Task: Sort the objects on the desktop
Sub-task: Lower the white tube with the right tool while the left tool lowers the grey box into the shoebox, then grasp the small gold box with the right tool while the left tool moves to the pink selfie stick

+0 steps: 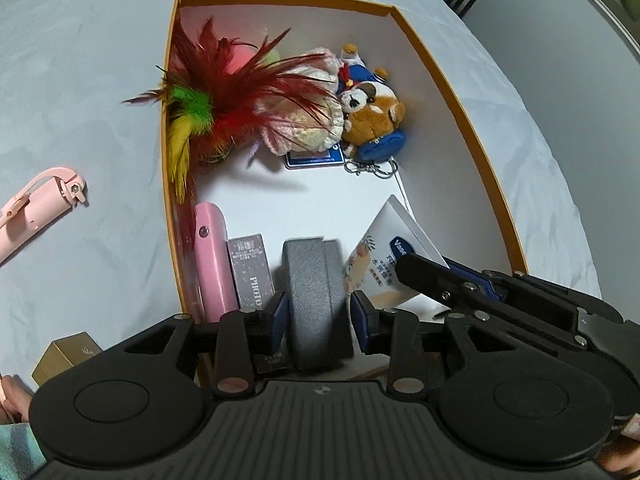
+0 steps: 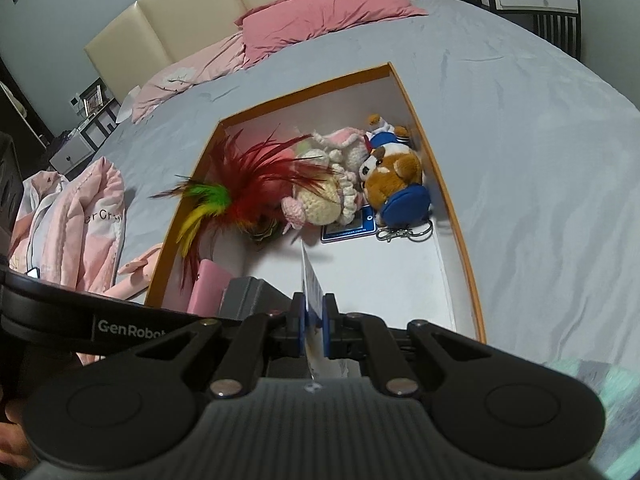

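My left tongs point(image 1: 318, 316) pinch a grey case point(image 1: 314, 300) upright at the near end of the orange-rimmed box point(image 1: 452, 92) on the bed point(image 1: 80, 80), between a small "PHOTO" box point(image 1: 251, 272) and a white sachet point(image 1: 384, 256). My right tongs point(image 2: 314, 314) are pressed onto that sachet's edge point(image 2: 310, 280). A feather toy point(image 1: 208, 108) and plush keychain point(image 1: 374, 116) lie farther in.

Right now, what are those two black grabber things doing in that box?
A person is tidying things into the orange-edged box on the bed. The left gripper has a grey case between its jaws, low in the box. The right gripper pinches a thin white packet beside it.
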{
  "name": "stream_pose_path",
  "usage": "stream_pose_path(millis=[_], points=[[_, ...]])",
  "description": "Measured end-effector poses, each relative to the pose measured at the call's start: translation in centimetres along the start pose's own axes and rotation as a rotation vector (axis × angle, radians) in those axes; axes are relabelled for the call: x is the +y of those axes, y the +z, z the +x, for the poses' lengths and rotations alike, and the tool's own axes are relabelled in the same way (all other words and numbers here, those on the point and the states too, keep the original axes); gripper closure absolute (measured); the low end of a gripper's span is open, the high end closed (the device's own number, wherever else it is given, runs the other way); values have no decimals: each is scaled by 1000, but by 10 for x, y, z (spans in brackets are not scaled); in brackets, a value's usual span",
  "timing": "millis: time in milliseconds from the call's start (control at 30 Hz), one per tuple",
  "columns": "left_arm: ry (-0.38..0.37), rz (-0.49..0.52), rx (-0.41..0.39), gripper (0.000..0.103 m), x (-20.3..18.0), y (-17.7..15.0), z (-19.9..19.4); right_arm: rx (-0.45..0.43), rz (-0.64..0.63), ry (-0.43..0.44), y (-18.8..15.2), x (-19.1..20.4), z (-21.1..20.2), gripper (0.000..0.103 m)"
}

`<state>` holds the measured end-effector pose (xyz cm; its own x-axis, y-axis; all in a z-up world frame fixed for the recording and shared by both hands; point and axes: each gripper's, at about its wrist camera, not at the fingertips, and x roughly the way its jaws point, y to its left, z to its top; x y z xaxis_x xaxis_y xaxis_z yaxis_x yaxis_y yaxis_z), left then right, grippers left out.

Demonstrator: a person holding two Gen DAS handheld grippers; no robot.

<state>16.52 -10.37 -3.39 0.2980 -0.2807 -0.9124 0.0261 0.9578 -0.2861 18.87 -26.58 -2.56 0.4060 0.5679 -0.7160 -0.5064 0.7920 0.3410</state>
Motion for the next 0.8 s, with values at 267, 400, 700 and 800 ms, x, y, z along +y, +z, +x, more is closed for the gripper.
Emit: stream_pose_path(millis=[267, 400, 700, 800], points=[[-48, -27, -22, 56, 10, -3, -14, 11, -17, -7, -2, 6, 0, 95], [-65, -42, -85, 56, 20, -7, -37, 7, 28, -2, -2, 9, 0, 95], [10, -84, -182, 56, 52, -17, -80, 28, -22, -49, -11, 30, -1, 93], [56, -93, -191, 56, 63, -23, -84, 39, -79, -70, -10, 37, 0, 93]])
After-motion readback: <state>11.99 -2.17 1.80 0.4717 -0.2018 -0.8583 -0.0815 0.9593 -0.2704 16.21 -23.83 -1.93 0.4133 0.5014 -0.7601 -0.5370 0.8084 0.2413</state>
